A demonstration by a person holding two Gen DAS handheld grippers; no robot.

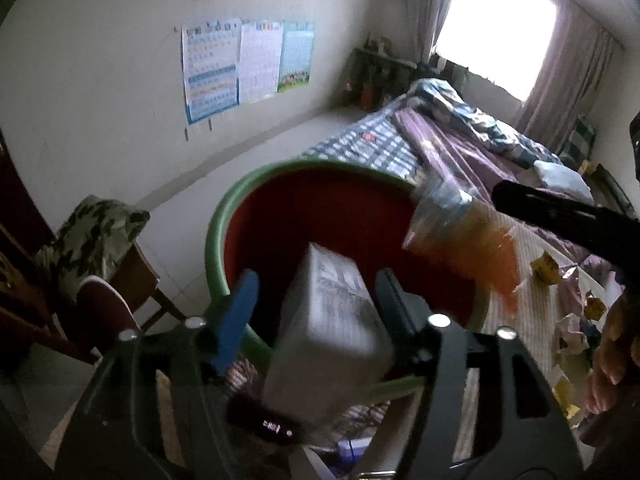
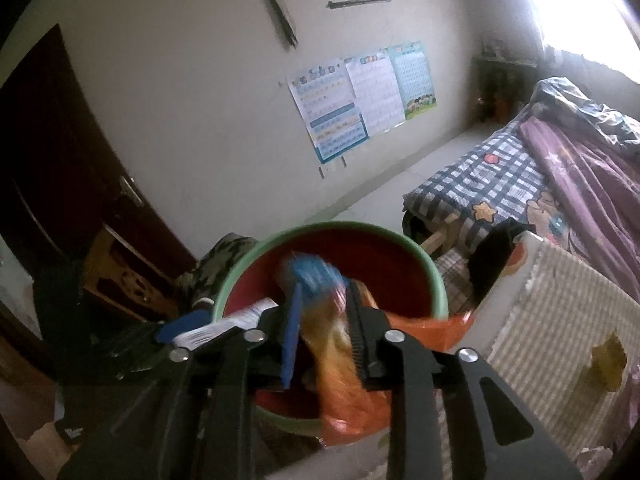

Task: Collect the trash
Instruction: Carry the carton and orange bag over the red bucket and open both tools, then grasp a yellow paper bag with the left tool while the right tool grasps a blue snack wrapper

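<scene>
A red bin with a green rim (image 1: 224,216) stands beside the bed; it also shows in the right wrist view (image 2: 436,276). My left gripper (image 1: 318,292) is open over the bin's mouth, and a white carton (image 1: 332,332) sits blurred between its fingers, not gripped. My right gripper (image 2: 324,304) is shut on an orange and blue plastic wrapper (image 2: 340,344) above the bin. In the left wrist view the wrapper (image 1: 468,240) hangs from the right gripper's finger at the bin's right rim.
Yellow wrappers (image 1: 546,270) and crumpled paper (image 1: 572,332) lie on the striped mat on the bed. A chair with a camouflage cushion (image 1: 96,236) stands left of the bin. A dark door (image 2: 52,160) is at the left. Posters (image 1: 244,64) hang on the wall.
</scene>
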